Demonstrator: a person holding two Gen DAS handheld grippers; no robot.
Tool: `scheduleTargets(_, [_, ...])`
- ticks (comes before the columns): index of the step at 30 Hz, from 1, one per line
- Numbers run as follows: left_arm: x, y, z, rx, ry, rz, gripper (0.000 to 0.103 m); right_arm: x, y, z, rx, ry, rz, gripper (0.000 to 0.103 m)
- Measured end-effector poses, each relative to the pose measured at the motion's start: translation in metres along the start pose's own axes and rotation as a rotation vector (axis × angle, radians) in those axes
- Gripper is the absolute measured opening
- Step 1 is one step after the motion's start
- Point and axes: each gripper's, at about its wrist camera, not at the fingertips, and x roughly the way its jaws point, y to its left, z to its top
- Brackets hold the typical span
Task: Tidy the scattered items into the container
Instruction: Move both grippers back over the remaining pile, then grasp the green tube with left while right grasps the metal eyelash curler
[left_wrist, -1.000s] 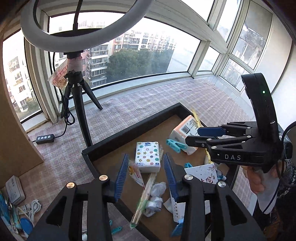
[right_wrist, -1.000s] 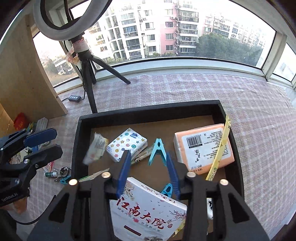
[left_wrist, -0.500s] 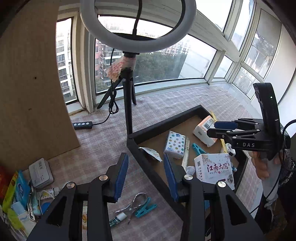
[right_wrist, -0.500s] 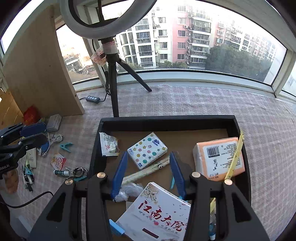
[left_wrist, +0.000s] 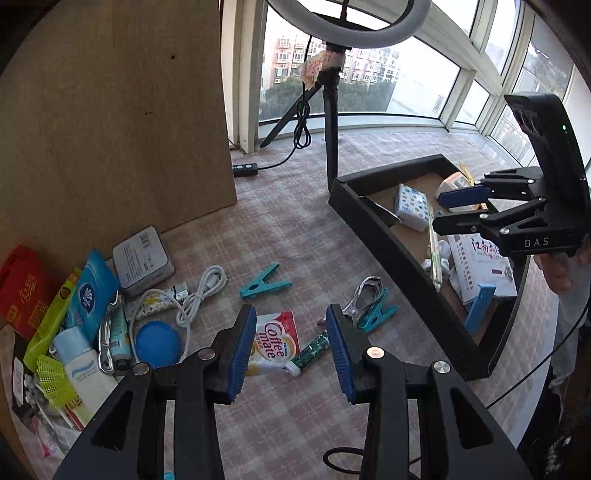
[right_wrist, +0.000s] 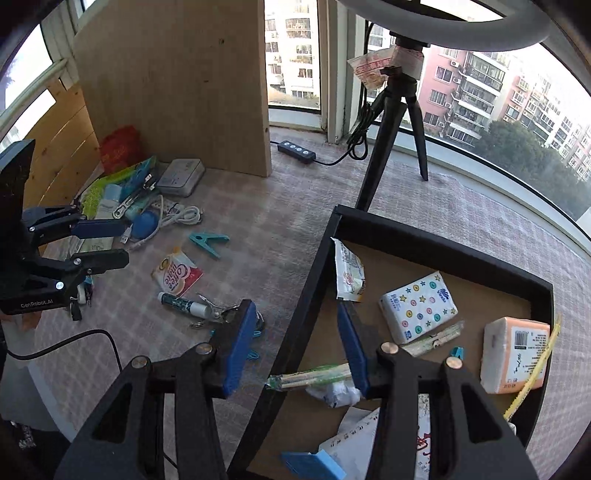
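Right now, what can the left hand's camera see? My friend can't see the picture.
The open left gripper hovers over a Coffee mate sachet on the checked cloth, among scattered teal clothespins and a white cable. To its right sits the black tray, holding tissue packs and a booklet, with the open right gripper above it.

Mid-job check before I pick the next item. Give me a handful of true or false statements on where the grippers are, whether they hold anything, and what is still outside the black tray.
1. The left gripper is open and holds nothing. True.
2. The Coffee mate sachet already lies in the black tray. False: it lies on the checked cloth outside the tray, just ahead of the left gripper.
3. The star-patterned tissue pack is inside the tray. True.
4. The right gripper is clamped on a teal clothespin. False: it is open and empty, straddling the tray's near wall.
5. A teal clothespin still lies outside the tray. True.
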Motion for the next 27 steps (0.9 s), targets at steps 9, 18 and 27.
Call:
scheduleTargets(9, [0.037,-0.018,-0.021,0.115,0.092,-0.056,0.036,0.049,0.042,0.012,-0.253,0.164,0.027,0.028])
scheduleTargets(18, [0.059,-0.026,-0.026,0.199,0.145,-0.079,0.028,0.078,0.069,0.001,-0.513,0.269,0.005,0.03])
scheduleTargets(27, [0.066,-0.03,-0.028,0.214,0.161,-0.107,0.028,0.093,0.079,-0.002,-0.616,0.312,-0.017,0.03])
